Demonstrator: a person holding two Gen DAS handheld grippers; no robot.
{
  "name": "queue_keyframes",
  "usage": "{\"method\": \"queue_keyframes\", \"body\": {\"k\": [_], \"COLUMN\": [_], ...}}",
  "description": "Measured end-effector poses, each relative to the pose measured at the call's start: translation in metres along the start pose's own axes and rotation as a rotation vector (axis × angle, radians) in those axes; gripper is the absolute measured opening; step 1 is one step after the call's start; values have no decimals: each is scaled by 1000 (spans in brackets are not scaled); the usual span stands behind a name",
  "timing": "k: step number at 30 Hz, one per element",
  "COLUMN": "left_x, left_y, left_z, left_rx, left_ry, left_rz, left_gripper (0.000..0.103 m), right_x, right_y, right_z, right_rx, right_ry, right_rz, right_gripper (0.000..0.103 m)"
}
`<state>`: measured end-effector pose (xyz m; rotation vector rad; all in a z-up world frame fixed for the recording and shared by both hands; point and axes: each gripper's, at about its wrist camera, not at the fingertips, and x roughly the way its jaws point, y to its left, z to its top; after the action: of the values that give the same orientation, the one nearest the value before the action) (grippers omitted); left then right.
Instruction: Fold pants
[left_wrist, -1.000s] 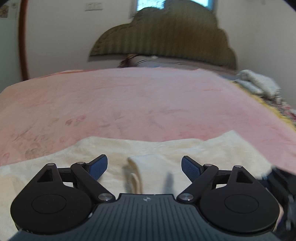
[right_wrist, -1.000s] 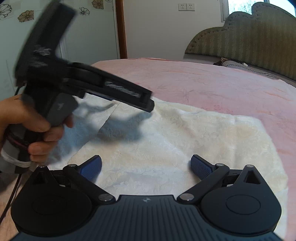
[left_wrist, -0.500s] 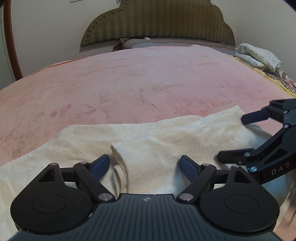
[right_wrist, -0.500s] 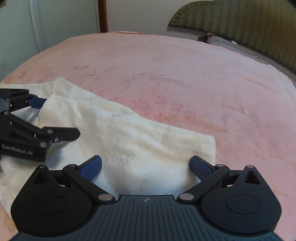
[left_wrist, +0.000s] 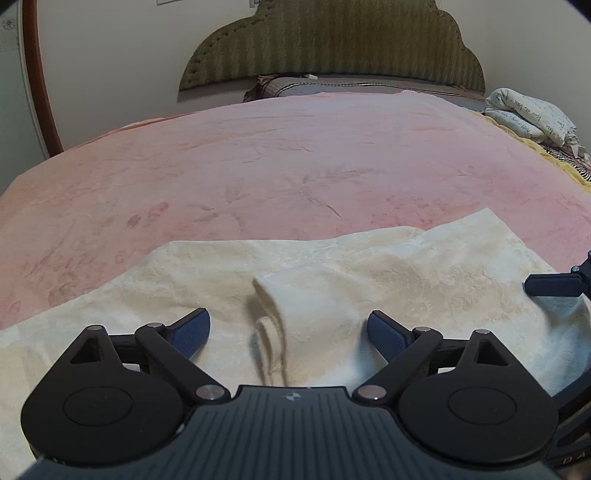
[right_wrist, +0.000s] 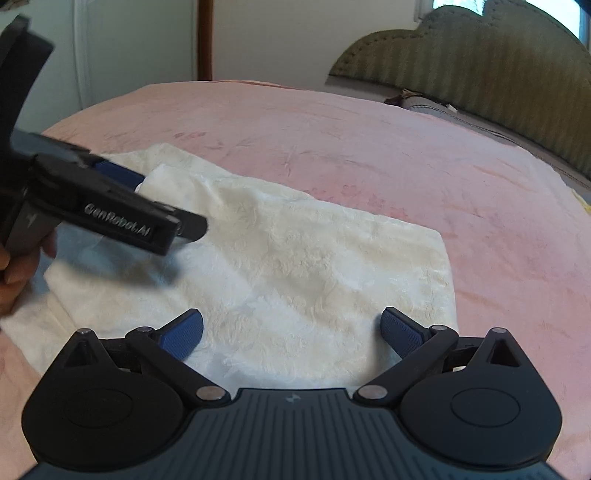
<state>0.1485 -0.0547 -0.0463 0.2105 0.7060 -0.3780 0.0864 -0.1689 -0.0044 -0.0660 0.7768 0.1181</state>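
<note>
Between the opening left gripper (left_wrist: 288, 330) fingers lies the cream pants' (left_wrist: 332, 280) fold, untouched; right gripper (right_wrist: 291, 328) fingers gape above them.

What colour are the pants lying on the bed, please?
Cream-white pants, clearest in the right wrist view.

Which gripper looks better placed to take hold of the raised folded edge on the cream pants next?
Probably the left gripper: its opening jaws straddle the raised fold of the pants, not gripping yet. The right gripper hovers open over flat cloth.
</note>
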Motion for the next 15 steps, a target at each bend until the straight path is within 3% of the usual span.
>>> {"method": "queue_keyframes", "body": {"k": [9,12,15], "left_x": [-21,-44,-73], "left_y": [22,40,71], "left_z": [-5,-14,-31], "left_rx": [-44,-80,-135], "left_ry": [-26,-62,-86], "left_rz": [83,179,333], "left_gripper": [97,97,98], "right_x": [-12,-23,-36], "right_y": [20,30,56], "right_z": [-1,4,11], "right_rx": [-20,-2,-63], "right_ry": [-44,-88,-160], "right_rz": [-93,-111,-57], "right_gripper": [103,103,103]}}
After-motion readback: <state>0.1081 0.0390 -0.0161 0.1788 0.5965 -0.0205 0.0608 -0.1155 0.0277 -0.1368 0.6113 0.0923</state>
